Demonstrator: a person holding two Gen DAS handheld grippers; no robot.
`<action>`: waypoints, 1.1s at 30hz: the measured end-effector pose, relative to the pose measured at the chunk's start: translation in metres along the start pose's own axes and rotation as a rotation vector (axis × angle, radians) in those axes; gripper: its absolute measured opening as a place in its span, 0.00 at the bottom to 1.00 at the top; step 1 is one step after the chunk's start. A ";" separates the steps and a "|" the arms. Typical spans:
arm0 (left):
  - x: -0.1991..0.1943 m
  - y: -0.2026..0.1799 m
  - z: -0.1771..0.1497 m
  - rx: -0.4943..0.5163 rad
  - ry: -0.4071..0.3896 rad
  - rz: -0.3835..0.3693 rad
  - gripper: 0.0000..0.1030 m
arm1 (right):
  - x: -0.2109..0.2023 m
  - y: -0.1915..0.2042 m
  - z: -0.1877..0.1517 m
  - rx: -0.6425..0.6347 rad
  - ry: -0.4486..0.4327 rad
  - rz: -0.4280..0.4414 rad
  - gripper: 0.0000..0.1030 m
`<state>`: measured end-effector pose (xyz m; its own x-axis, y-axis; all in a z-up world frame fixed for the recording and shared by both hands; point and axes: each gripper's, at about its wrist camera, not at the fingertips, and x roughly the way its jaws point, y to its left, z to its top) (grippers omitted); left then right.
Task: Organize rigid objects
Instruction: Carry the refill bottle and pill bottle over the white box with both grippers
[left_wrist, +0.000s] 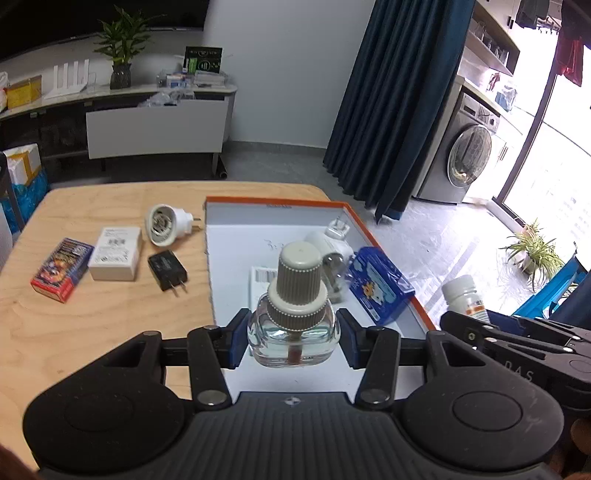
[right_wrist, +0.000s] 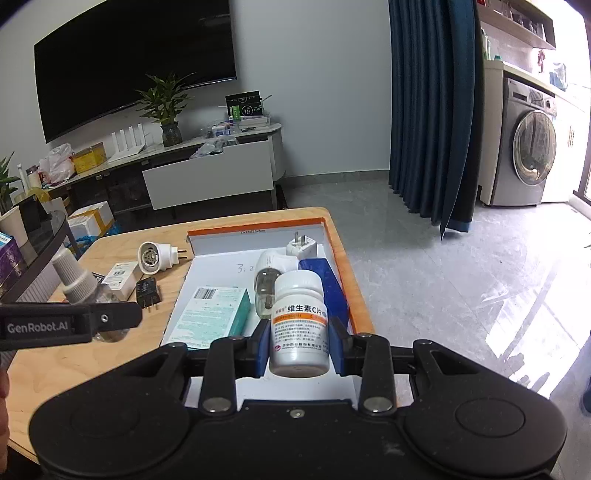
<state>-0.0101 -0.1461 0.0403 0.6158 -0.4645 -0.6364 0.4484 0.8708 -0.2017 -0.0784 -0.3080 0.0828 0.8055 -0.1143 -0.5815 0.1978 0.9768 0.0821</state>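
The left gripper (left_wrist: 293, 338) is clamped on a clear glass refill bottle with a ribbed beige cap (left_wrist: 294, 314), held upright above the near end of the shallow white box with an orange rim (left_wrist: 388, 254); the right gripper (right_wrist: 298, 345) is clamped on a white plastic pill bottle with an orange-banded label (right_wrist: 300, 321), held upright over the near right part of the same box; both loads hang clear of the box floor, so the step in hand looks like carrying two items in for placing; already inside lie a teal and white carton (right_wrist: 214, 314), a blue plastic case (left_wrist: 380, 282), a white plug-in device (right_wrist: 275, 260) and a white plug adapter (right_wrist: 301, 247); on the pale wooden table (left_wrist: 92, 332), left of the box, wait a red and blue card box (left_wrist: 61, 275), a white carton (left_wrist: 116, 253), a black plug charger (left_wrist: 168, 269) and a white round plug-in unit (left_wrist: 164, 225); the next move, I judge, calls for lowering each bottle onto bare white floor, the glass one gently and upright, keeping the two grippers from crowding, then parting the jaws.
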 end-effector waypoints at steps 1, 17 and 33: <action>0.003 -0.002 -0.002 0.000 0.008 0.000 0.49 | 0.000 -0.001 -0.001 0.003 0.000 0.003 0.39; 0.017 -0.019 -0.008 0.042 0.053 0.011 0.49 | 0.005 -0.010 -0.009 0.027 0.006 0.028 0.39; 0.015 -0.023 -0.011 0.047 0.056 -0.003 0.49 | 0.005 -0.008 -0.008 0.022 0.007 0.036 0.39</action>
<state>-0.0182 -0.1712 0.0271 0.5776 -0.4562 -0.6770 0.4810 0.8602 -0.1693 -0.0808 -0.3152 0.0728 0.8084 -0.0780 -0.5834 0.1810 0.9761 0.1203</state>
